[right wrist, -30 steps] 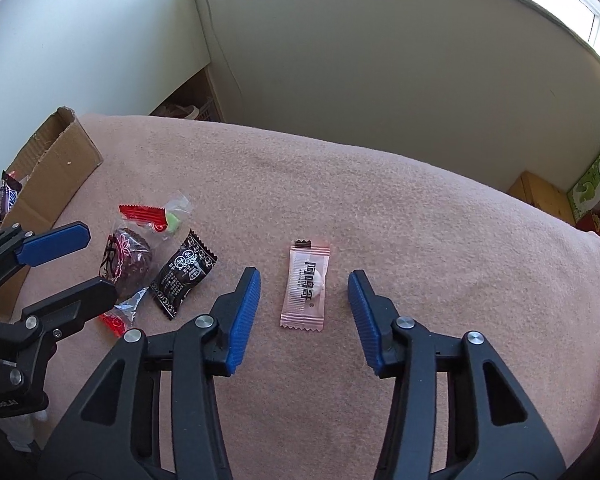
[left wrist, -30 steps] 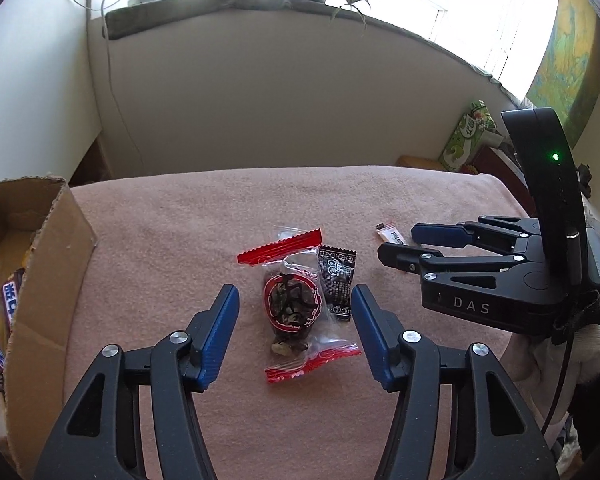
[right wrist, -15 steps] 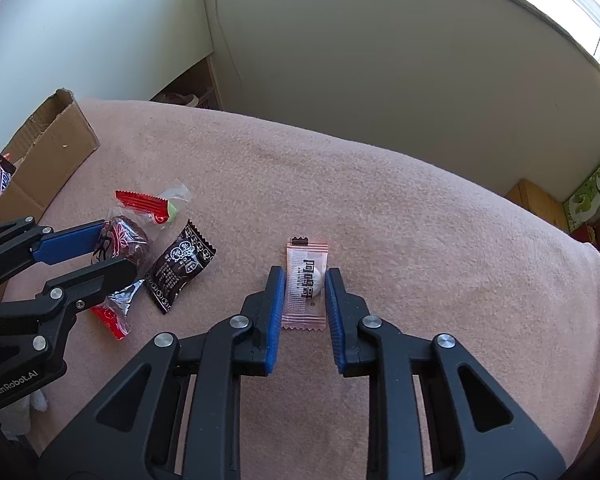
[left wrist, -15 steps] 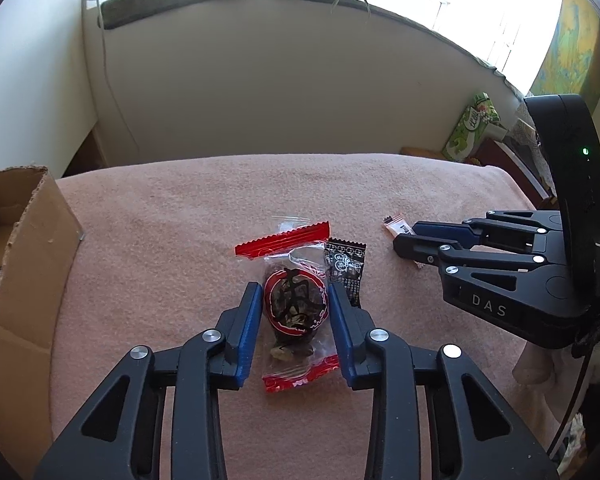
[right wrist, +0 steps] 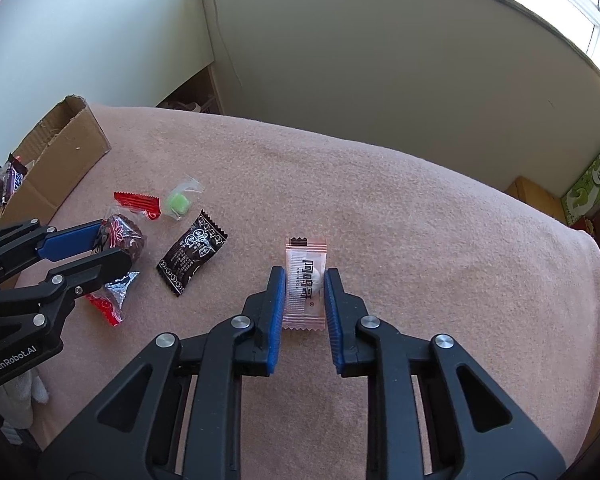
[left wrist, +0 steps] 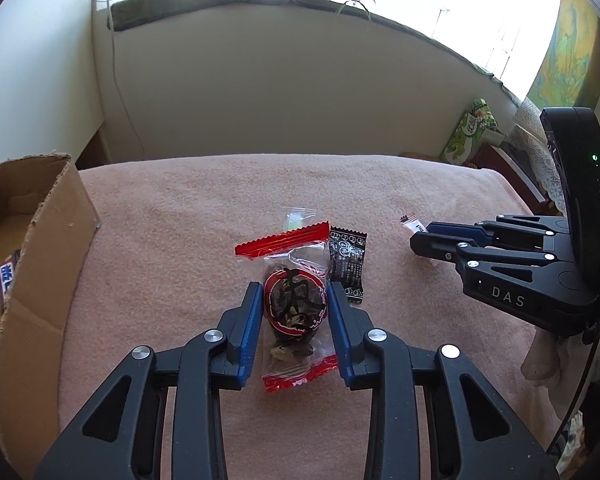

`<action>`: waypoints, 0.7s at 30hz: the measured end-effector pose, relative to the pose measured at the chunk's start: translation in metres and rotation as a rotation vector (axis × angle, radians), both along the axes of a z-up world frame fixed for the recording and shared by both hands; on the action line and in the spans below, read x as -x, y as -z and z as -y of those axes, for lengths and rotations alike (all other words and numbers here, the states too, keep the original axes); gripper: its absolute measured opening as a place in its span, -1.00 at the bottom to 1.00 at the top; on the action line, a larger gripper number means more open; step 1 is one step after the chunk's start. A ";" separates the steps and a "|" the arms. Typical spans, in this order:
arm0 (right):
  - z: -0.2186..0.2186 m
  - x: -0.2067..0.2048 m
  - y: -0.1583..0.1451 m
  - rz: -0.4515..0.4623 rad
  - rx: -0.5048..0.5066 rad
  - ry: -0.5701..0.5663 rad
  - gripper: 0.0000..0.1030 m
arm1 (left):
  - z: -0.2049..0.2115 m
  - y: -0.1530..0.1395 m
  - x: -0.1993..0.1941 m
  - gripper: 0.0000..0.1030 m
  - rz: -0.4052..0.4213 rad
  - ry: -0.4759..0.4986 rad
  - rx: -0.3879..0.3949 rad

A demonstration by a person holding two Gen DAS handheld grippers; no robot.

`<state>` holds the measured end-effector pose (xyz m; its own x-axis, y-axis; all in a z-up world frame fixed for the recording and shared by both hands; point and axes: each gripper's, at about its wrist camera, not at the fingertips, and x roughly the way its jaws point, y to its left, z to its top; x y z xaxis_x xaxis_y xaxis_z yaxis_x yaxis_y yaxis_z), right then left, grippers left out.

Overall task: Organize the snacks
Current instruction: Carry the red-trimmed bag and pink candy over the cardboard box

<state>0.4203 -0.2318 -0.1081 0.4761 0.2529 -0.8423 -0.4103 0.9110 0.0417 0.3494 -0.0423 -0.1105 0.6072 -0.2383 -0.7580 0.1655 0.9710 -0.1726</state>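
At far left a cardboard box [left wrist: 40, 248] sits on the pink blanket [left wrist: 180, 216] covering the bench; wrapped bars lie in it, their print too cut off to read.

The left gripper [left wrist: 294, 300] reaches forward, low over the blanket, its blue pads [left wrist: 249, 320] pressed to both sides of a clear packet [left wrist: 294, 304] with red crimped ends and a round red-and-dark label bearing one large character that I cannot make out. It is clamped on this packet. From the right wrist view the same gripper [right wrist: 116, 244] enters from the left, its body marked "GenRobot.AI".

Just beyond the packet's far end lies a green candy [right wrist: 179, 205] in clear wrap. Just right of the packet lies a black sachet [left wrist: 346, 266] with white print too small to read, near the left gripper's right finger.

Further right, well apart from the sachet, the right gripper [right wrist: 305, 280] points forward and down, its body marked "DAS" in the left wrist view [left wrist: 424, 240]. Its pads [right wrist: 277, 312] touch both long edges of a pale pink sachet [right wrist: 305, 284] printed with dark Chinese characters, so it is closed on it. The sachet lies flat on the blanket, its far end past the fingertips.

At far right a green carton [left wrist: 472, 132] with illegible print stands beyond the bench.
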 end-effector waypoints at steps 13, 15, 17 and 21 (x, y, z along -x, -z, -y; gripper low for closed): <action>0.003 0.035 -0.032 0.056 -0.049 0.005 -0.61 | -0.025 -0.032 0.044 -0.40 0.083 -0.026 0.007; -0.001 0.042 -0.039 0.068 -0.058 -0.002 -0.61 | -0.032 -0.036 0.051 -0.40 0.096 -0.036 0.010; -0.006 0.051 -0.045 0.080 -0.065 -0.010 -0.61 | -0.038 -0.041 0.058 -0.40 0.109 -0.047 0.012; -0.020 0.061 -0.058 0.102 -0.077 -0.035 -0.61 | -0.050 -0.050 0.072 -0.40 0.137 -0.068 0.008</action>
